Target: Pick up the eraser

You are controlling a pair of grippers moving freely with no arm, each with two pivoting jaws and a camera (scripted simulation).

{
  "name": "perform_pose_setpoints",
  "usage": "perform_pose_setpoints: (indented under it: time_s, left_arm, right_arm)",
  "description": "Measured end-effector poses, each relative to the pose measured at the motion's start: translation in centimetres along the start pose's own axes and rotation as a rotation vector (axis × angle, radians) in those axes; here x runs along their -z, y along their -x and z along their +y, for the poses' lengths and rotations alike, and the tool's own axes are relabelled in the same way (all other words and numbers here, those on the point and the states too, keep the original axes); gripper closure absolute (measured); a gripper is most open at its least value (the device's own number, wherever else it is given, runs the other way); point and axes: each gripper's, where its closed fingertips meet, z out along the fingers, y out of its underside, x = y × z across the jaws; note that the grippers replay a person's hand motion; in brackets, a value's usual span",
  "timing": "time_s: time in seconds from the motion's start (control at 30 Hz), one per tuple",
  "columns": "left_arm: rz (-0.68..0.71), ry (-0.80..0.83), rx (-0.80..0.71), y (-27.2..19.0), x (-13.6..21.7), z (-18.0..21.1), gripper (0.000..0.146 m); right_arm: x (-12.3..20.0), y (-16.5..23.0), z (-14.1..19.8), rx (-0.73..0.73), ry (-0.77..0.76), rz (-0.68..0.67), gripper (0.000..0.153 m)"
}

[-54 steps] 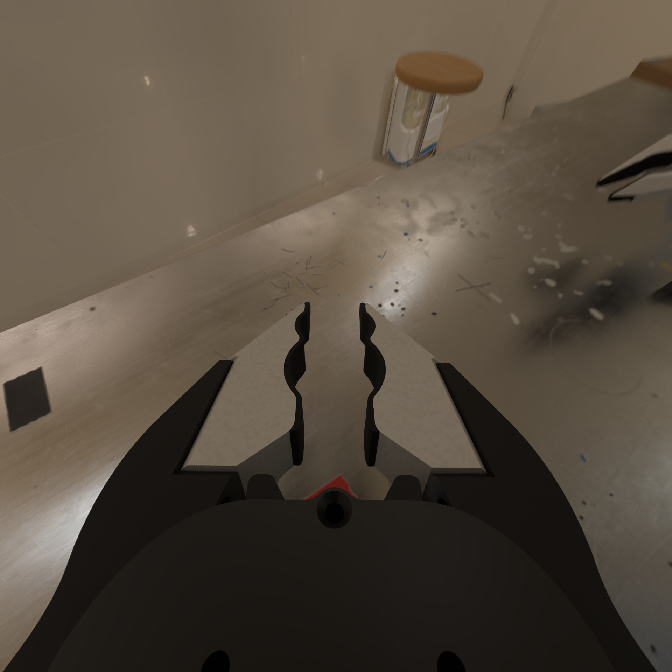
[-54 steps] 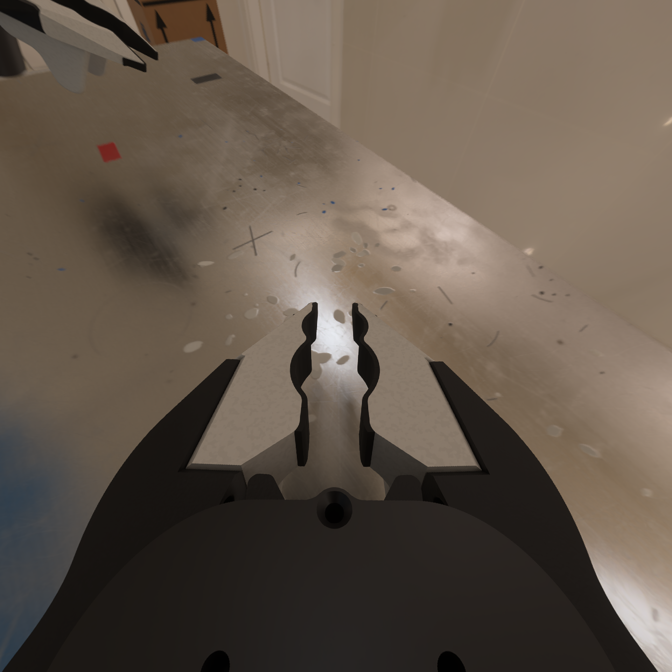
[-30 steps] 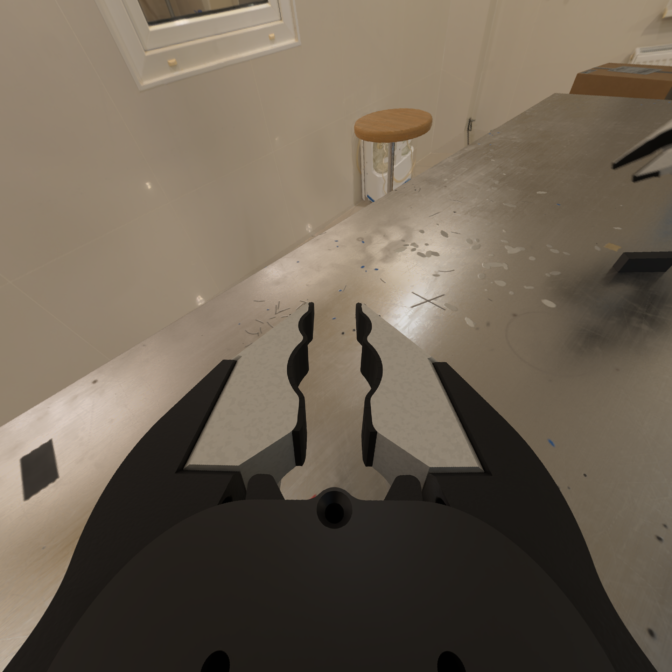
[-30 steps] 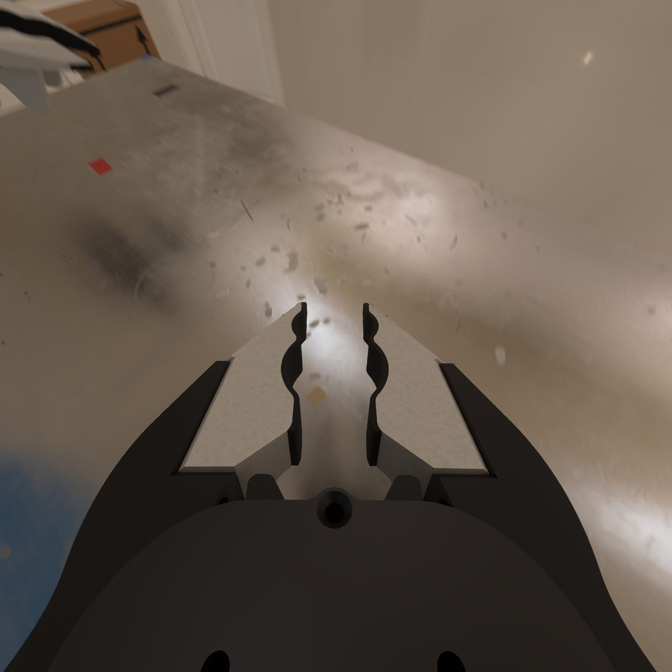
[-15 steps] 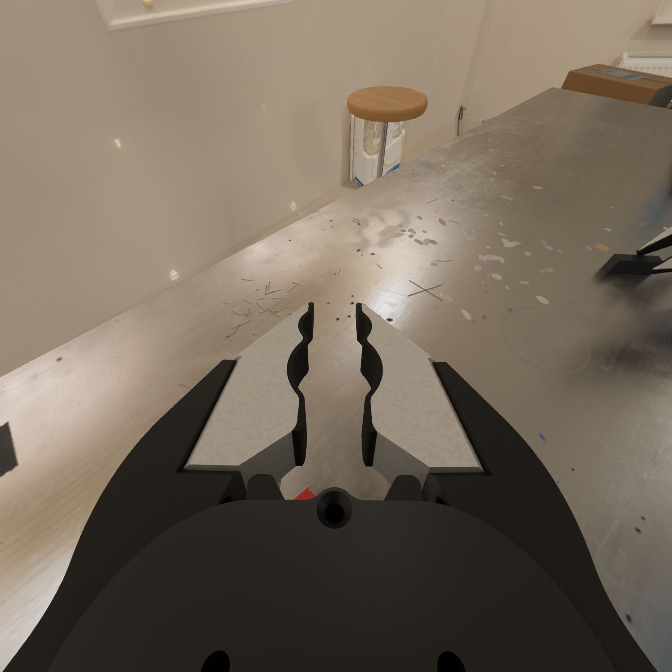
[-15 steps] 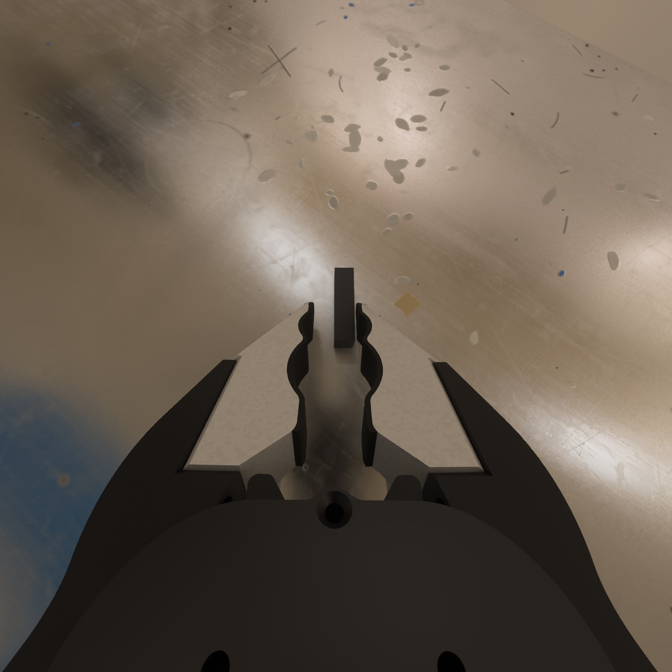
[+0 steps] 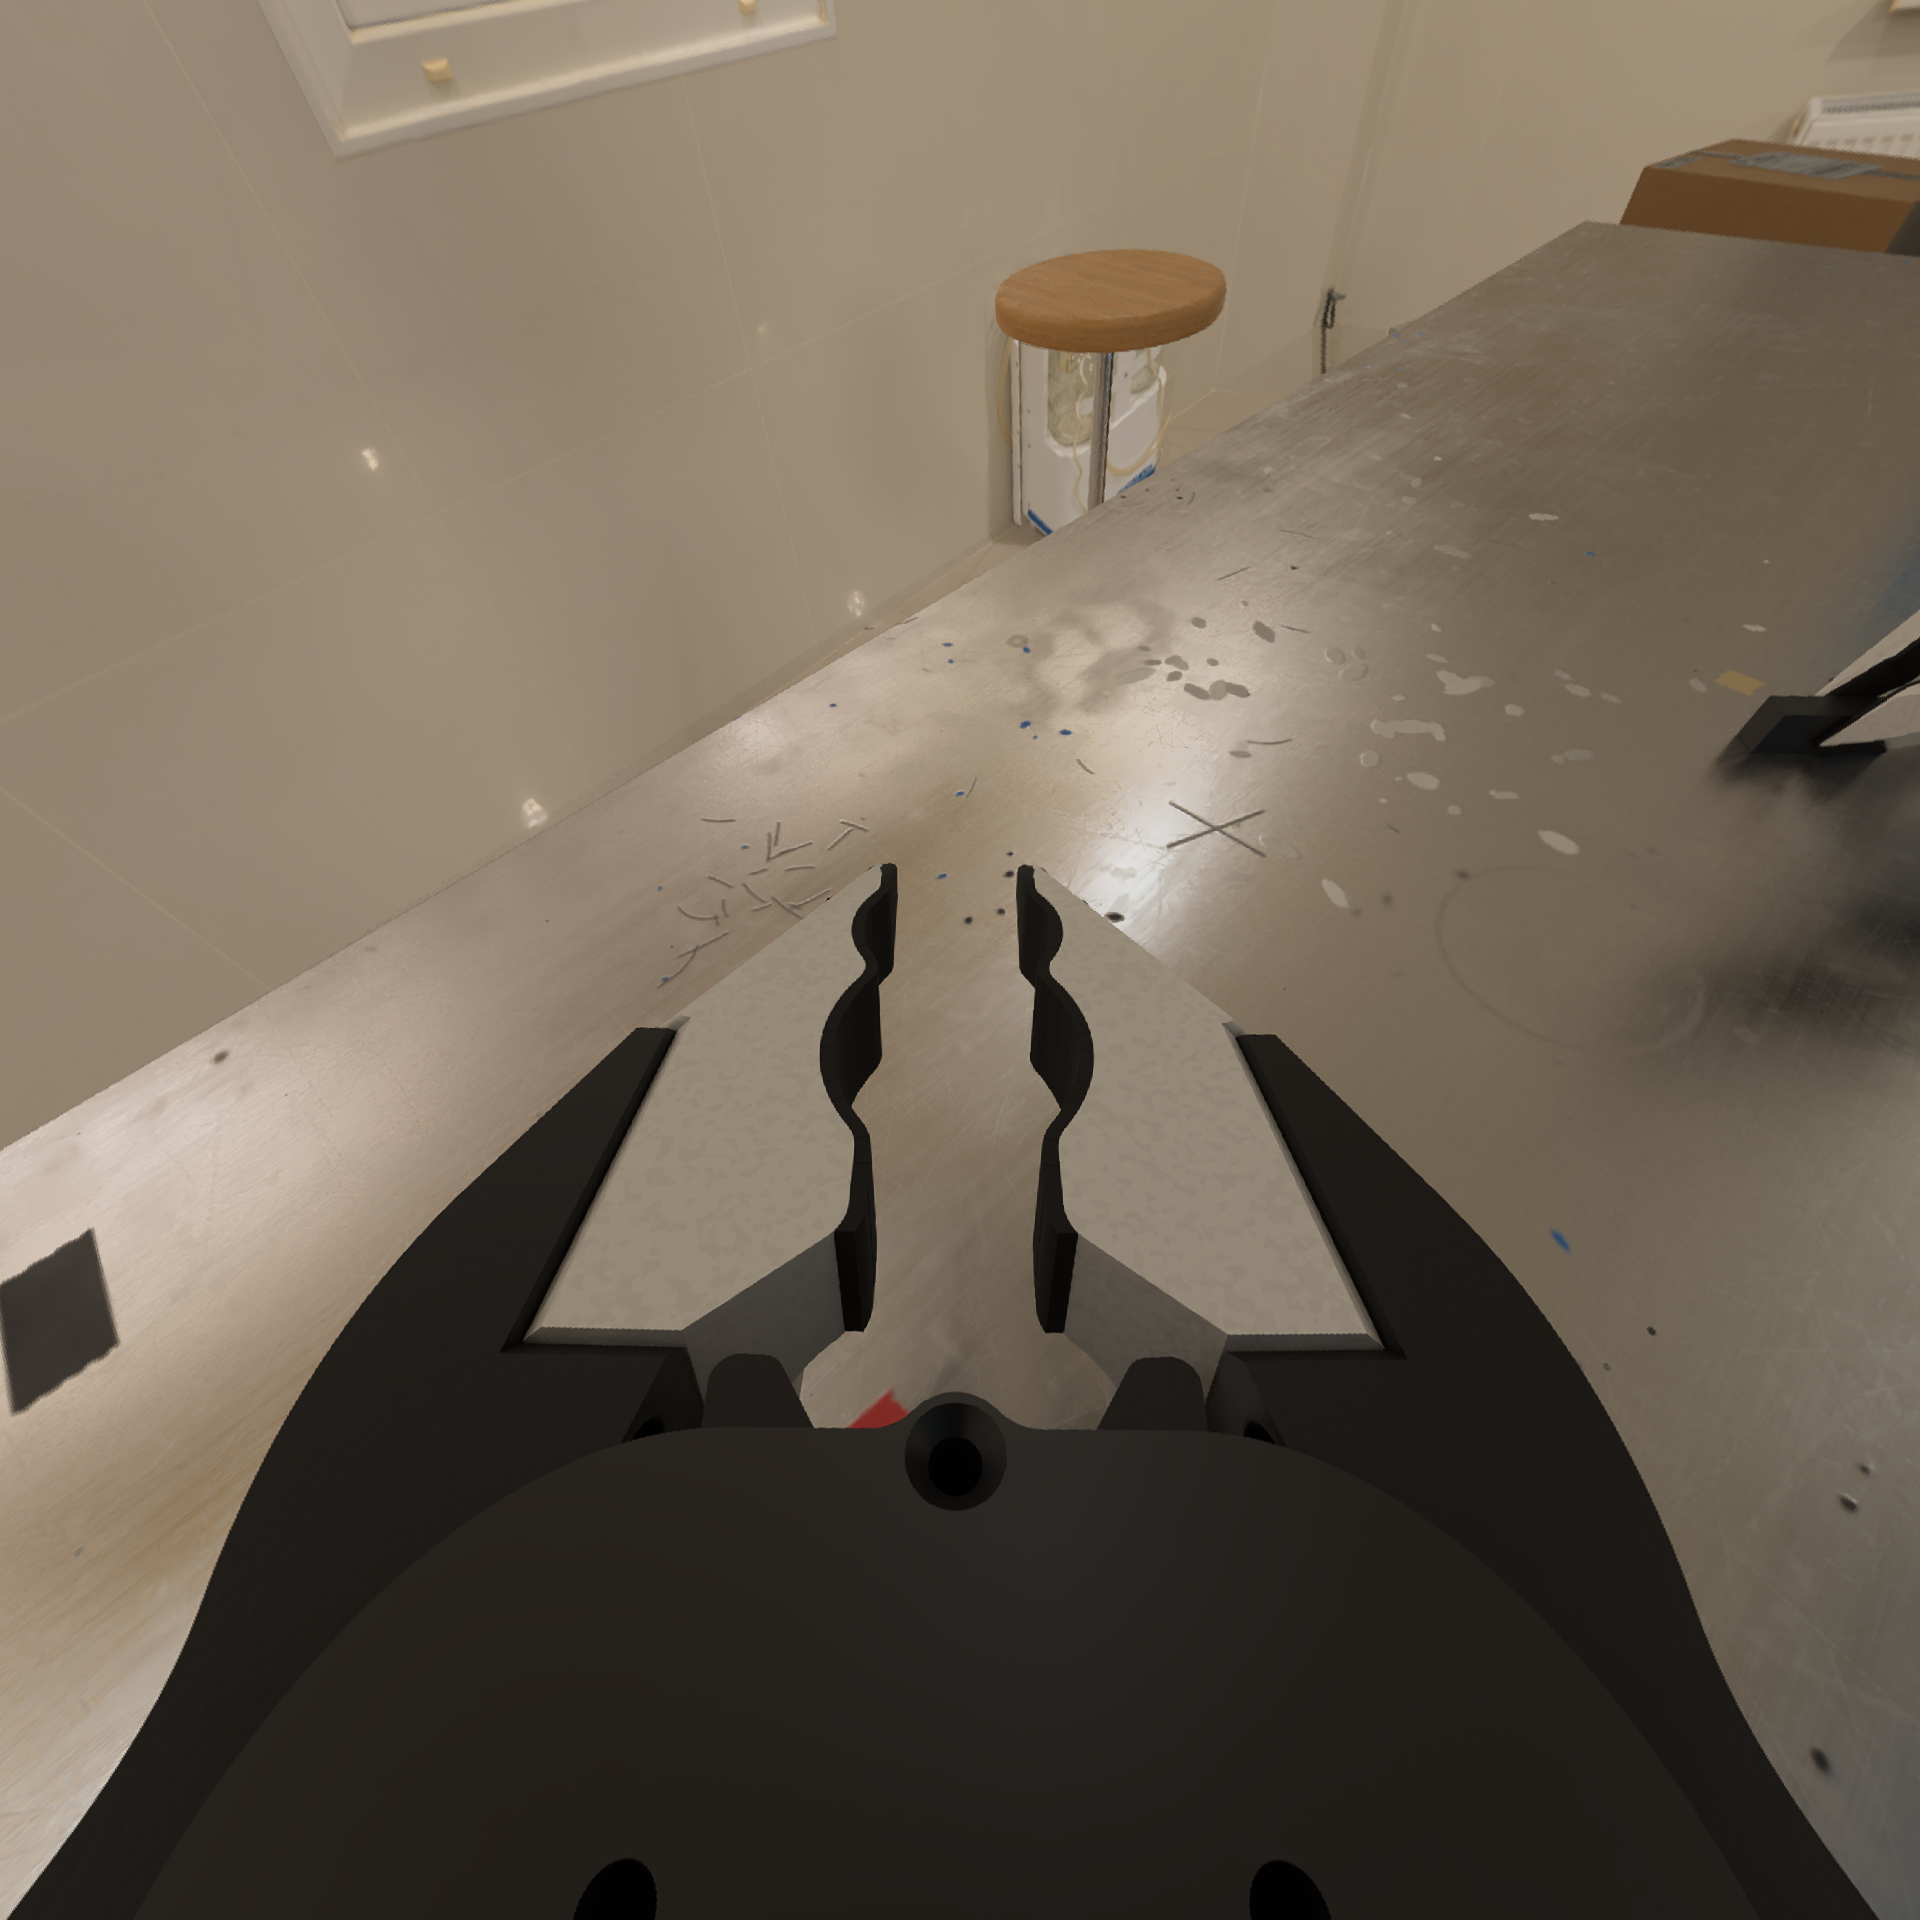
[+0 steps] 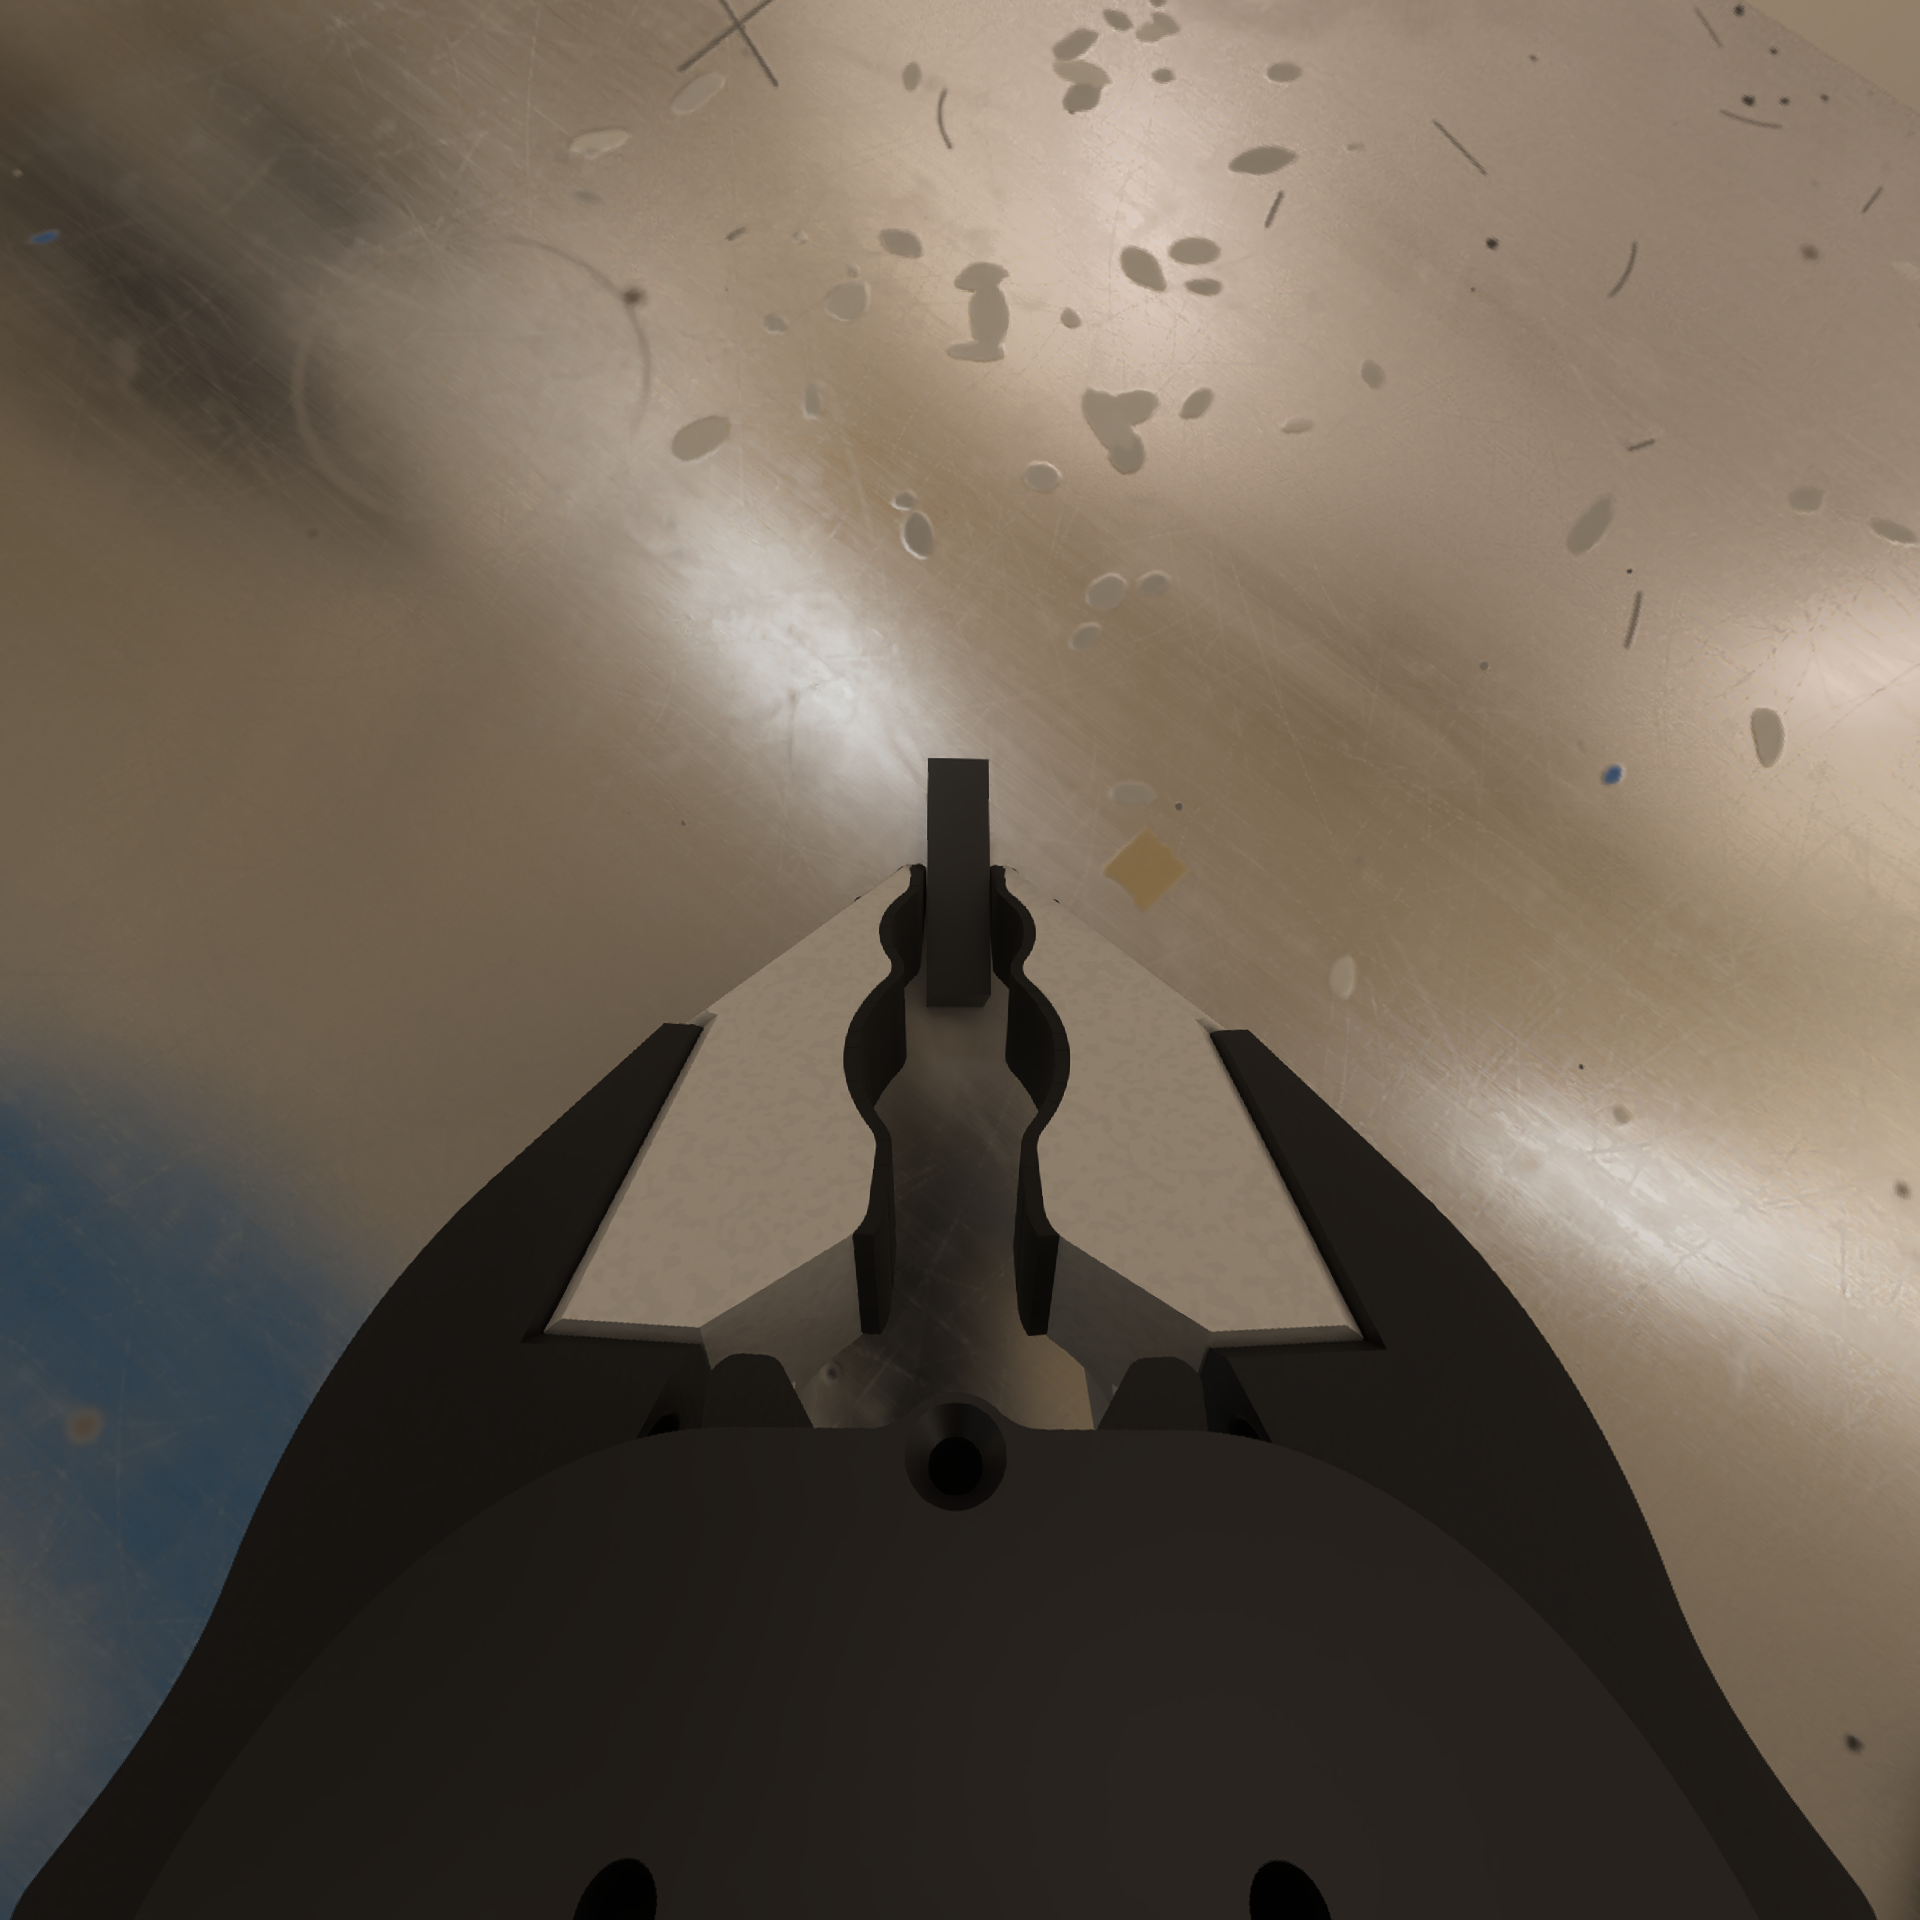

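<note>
The eraser (image 8: 957,821) is a thin black slab, seen edge-on between the tips of my right gripper (image 8: 957,873). The jaws are shut on its two flat sides, and it sticks out past the fingertips. The gripper points steeply down at the metal table (image 8: 1351,644). In the left wrist view the eraser (image 7: 1782,732) shows at the far right, low at the table surface, with a white finger (image 7: 1883,698) of the right gripper on it. My left gripper (image 7: 951,878) is open and empty, above the table near its wall-side edge.
A wooden-topped stool (image 7: 1110,296) stands beyond the table edge by the wall. A cardboard box (image 7: 1766,197) sits at the far end. A black patch (image 7: 57,1320), a red patch (image 7: 883,1411), a tan square (image 8: 1145,868) and a blue stain (image 8: 104,1247) mark the tabletop.
My right gripper tipped down over the eraser and its jaws have closed on it. My left gripper has barely moved and stays open.
</note>
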Motion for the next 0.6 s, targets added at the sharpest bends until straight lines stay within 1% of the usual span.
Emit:
perform_pose_setpoints:
  time_s: [0.2,0.4,0.47,0.6]
  left_arm:
    - [-0.001,0.001,-0.003,0.0,-0.1,0.1,0.123]
    - [-0.003,0.009,0.012,0.3,-0.2,0.3,0.123]
    - [-0.005,0.012,0.014,0.4,-0.3,0.4,0.123]
    - [-0.007,0.012,0.019,0.6,-0.2,0.4,0.123]
  right_arm:
    - [-0.1,0.0,0.0,0.053,0.026,0.037,0.142]
    - [0.0,0.1,-0.4,0.113,0.014,0.071,0.142]
    - [0.5,0.4,-1.3,0.12,-0.028,0.067,0.142]
    - [1.9,2.4,-4.2,0.146,-0.136,0.012,0.142]
